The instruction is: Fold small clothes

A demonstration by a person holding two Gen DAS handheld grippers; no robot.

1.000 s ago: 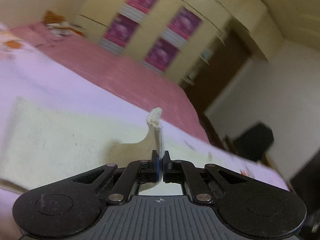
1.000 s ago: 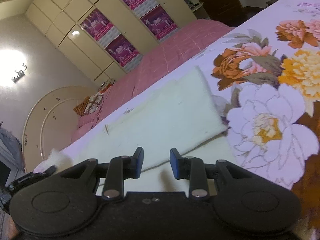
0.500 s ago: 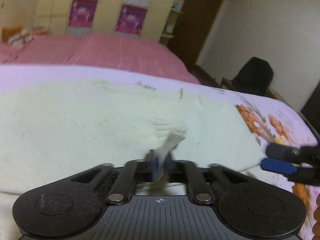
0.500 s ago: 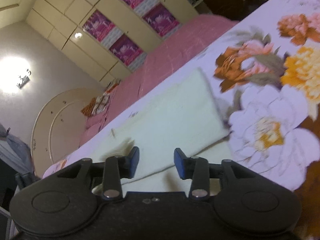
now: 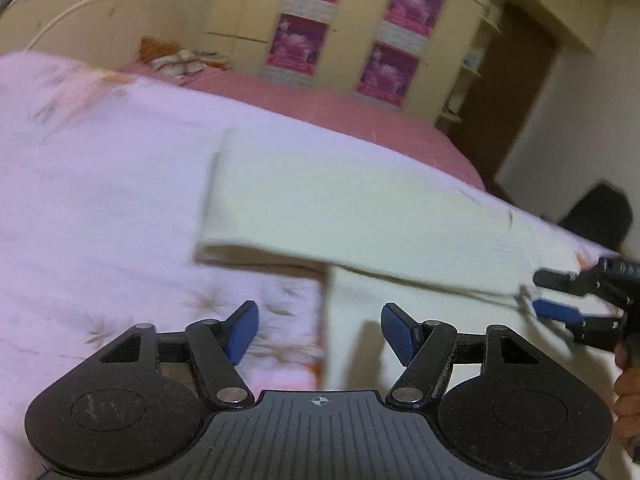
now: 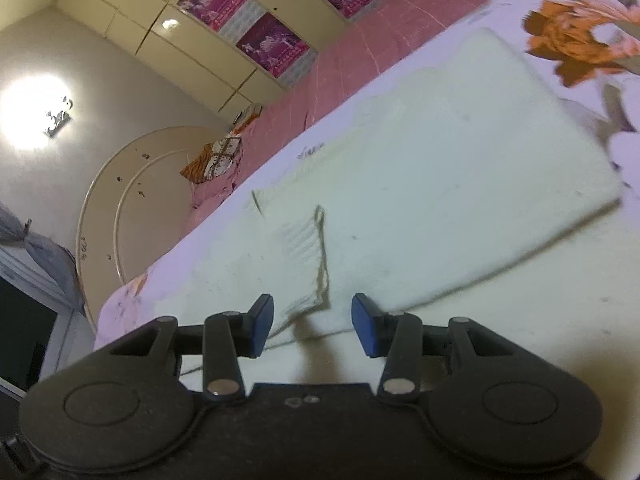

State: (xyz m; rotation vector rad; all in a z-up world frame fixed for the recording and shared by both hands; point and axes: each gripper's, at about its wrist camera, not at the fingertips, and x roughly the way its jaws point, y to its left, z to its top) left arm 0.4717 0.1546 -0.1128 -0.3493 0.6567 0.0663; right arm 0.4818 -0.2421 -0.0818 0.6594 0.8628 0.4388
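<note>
Risk: folded cream knitted garment point(image 6: 440, 184) can unfold, because left gripper point(image 5: 318, 332) and right gripper point(image 6: 313, 326) both gape wide, holding nothing.

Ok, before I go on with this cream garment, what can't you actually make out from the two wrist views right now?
- Cream garment: left wrist view is motion-blurred, so fold edges are soft; its near part is hidden behind the left gripper.
- Garment type: unclear in either view; only a ribbed cuff is visible.
- Right gripper: cut off by the frame edge in the left view.
- Layers under the fold: hidden.
</note>
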